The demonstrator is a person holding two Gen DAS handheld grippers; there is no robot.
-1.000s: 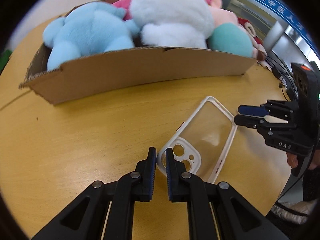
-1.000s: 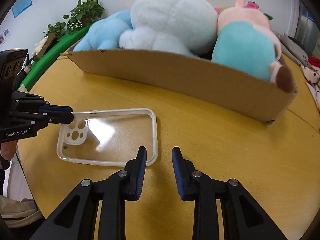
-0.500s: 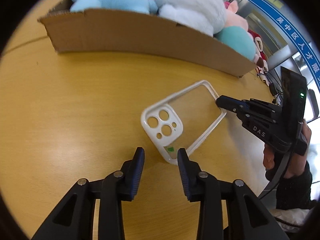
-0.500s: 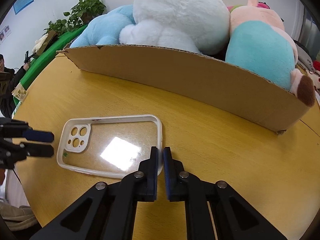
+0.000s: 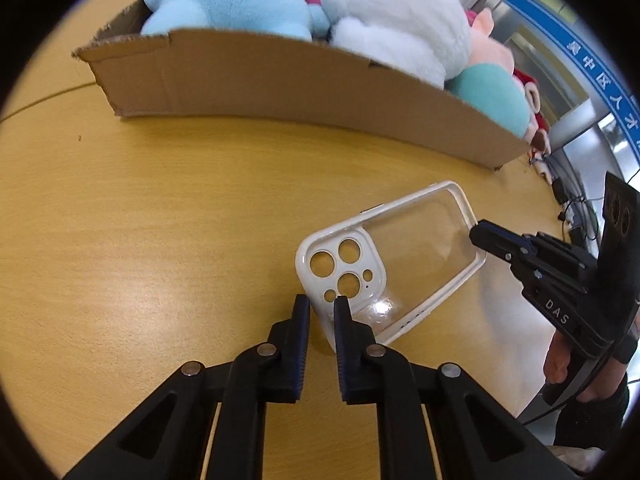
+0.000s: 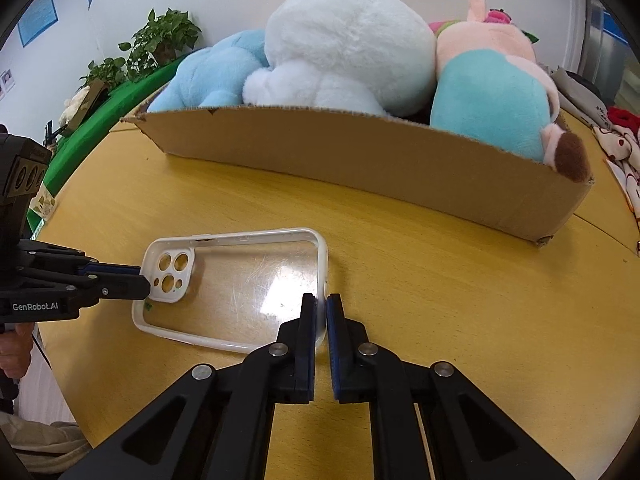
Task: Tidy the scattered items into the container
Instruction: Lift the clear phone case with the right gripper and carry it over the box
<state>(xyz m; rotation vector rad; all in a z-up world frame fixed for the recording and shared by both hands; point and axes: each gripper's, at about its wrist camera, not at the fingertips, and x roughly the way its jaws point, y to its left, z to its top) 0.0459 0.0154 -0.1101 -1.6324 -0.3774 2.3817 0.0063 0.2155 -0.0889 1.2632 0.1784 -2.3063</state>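
Two-handed lift of the clear phone case [image 6: 240, 288] into the cardboard box [image 6: 360, 168]. Lying flat on the round wooden table [image 5: 140, 220], just in front of the box's near wall, well short of being inside. Left gripper [image 5: 322, 308] clamped on the camera-cutout end, pads pinching the white rim; right gripper [image 6: 321, 308] clamped on the rim at the opposite short end, jaws nearly together with only the thin edge between them. Worth keeping both pinches firm, since such a rim is slim, probably slick, and likely to flex or pop free if one side pulls harder than the other. Best raised evenly, both ends together, kept level and high enough to clear the cardboard wall. Little free room inside: blue plush [image 6: 208, 76], white plush [image 6: 344, 48] and pink-and-teal plush [image 6: 492, 92] fill the box nearly to the brim, so probably a matter of laying the case on top or slipping it down behind the front wall. Release only once resting, one side then the other.
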